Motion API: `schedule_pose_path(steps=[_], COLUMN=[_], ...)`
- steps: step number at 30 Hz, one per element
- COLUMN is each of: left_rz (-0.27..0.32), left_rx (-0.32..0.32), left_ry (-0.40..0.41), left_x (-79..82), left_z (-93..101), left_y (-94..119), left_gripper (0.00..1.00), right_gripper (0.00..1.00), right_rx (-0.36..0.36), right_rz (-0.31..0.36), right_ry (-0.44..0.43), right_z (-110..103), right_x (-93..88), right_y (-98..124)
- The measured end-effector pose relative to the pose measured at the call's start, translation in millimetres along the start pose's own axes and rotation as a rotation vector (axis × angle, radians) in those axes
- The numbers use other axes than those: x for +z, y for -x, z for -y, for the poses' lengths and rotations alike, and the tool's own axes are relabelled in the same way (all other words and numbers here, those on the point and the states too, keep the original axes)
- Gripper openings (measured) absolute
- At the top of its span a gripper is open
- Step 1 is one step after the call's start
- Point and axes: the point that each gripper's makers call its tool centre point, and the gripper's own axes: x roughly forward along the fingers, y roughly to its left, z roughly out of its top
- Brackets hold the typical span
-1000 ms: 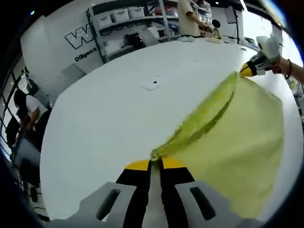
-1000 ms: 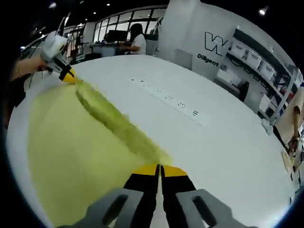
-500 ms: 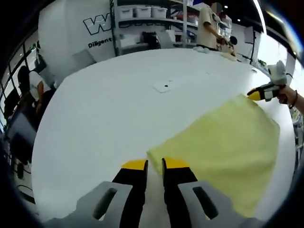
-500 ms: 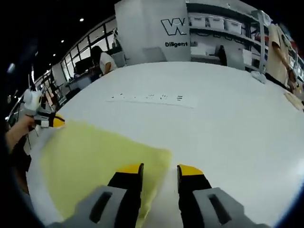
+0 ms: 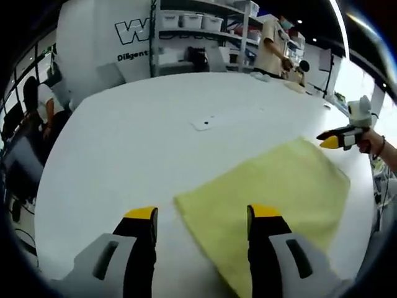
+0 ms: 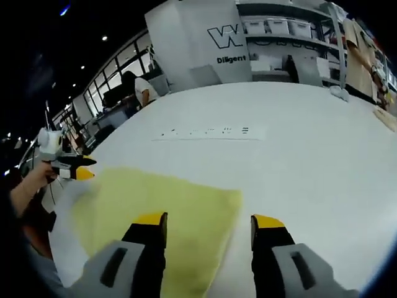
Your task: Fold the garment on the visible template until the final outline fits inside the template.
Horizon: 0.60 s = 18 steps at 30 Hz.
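A pale yellow garment (image 5: 279, 198) lies flat on the white table (image 5: 136, 143), folded into a rough rectangle. My left gripper (image 5: 201, 214) is open just above the garment's near corner, with nothing between its yellow-tipped fingers. At the far corner the right gripper (image 5: 335, 138) shows, open, held by a hand. In the right gripper view the same garment (image 6: 167, 217) spreads under my open right gripper (image 6: 208, 220), and the left gripper (image 6: 74, 169) hangs open at the cloth's far left corner.
A strip of small marks (image 6: 208, 131) lies on the table beyond the garment. A small flat plate (image 5: 205, 121) sits mid-table. Shelves with bins (image 5: 198, 37) and people stand beyond the table's far edge.
Both grippers have opened wide and let go of the garment's corners. The cloth, held up and stretched a second ago, now lies flat on the table.
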Motion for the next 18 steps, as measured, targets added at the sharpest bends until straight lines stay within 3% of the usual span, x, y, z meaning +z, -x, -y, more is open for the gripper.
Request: schedule_pose_path(steps=[8, 9, 18], left_rz=[0.014, 0.038, 0.072], left_rx=[-0.013, -0.028, -0.072], left_ry=[-0.008, 0.002, 0.026], left_x=[-2.7, -1.6, -7.5], left_z=[8.4, 12.9, 25.9], left_y=[12.5, 19.4, 39.0], left_gripper=[0.70, 0.71, 0.79], right_gripper=[0.67, 0.69, 0.79], right_rx=[0.040, 0.042, 0.089], right_rz=[-0.005, -0.005, 0.007], right_ry=[0.005, 0.006, -0.028], right_z=[-16.1, -16.8, -34.4], right_x=[-8.3, -9.0, -22.2], right_y=[17.7, 18.5, 32.9])
